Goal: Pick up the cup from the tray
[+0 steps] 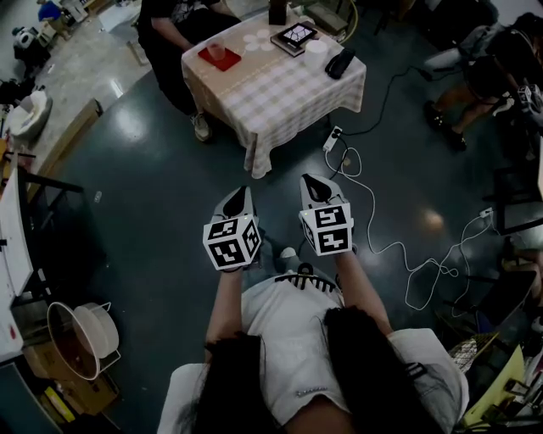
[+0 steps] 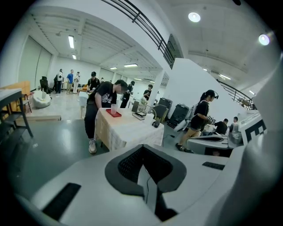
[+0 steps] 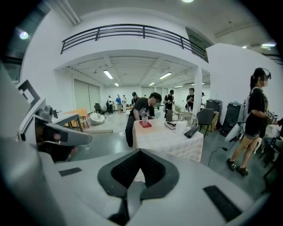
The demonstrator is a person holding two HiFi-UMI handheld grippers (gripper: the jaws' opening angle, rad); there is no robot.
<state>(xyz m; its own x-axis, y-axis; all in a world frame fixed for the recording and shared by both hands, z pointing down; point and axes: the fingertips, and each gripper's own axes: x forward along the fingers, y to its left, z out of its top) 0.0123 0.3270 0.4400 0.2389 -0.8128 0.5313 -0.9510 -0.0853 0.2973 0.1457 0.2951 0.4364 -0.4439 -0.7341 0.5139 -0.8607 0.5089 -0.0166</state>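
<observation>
A clear cup (image 1: 216, 51) stands on a red tray (image 1: 222, 61) at the far left corner of a table with a checked cloth (image 1: 276, 93). That table is several steps ahead of me. Both grippers hang in front of my chest over the dark floor, far from the cup. My left gripper (image 1: 241, 195) has its jaws shut with nothing in them, and so does my right gripper (image 1: 312, 181). The left gripper view shows the cup (image 2: 113, 108) on the tray (image 2: 114, 114) in the distance. From the right gripper view, the cup (image 3: 144, 119) and tray (image 3: 145, 125) are also small and far off.
A person in dark clothes (image 1: 174, 25) stands at the table's far side by the tray. On the table lie a tablet-like object (image 1: 293, 36), a white roll (image 1: 316, 48) and a black item (image 1: 340, 63). A white cable (image 1: 399, 247) and power strip (image 1: 333, 138) lie on the floor at right.
</observation>
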